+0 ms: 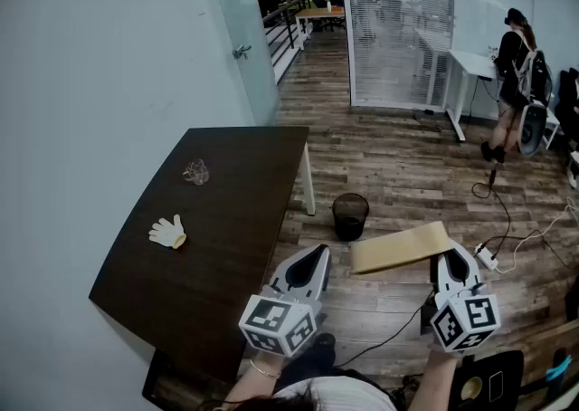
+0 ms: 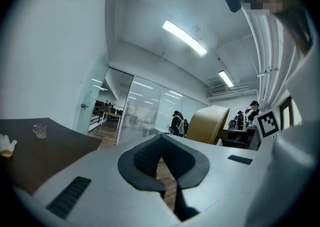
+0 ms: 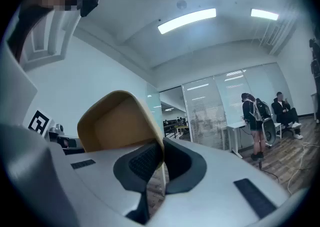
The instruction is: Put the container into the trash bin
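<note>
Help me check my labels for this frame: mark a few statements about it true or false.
The right gripper grips an edge of the tan container. True.
The container lies inside the trash bin. False: it is held up outside the bin.
A white glove lies on the dark table. True.
The left gripper holds the glove. False: its jaws are shut on nothing.
The bin stands on the table. False: it stands on the floor.
</note>
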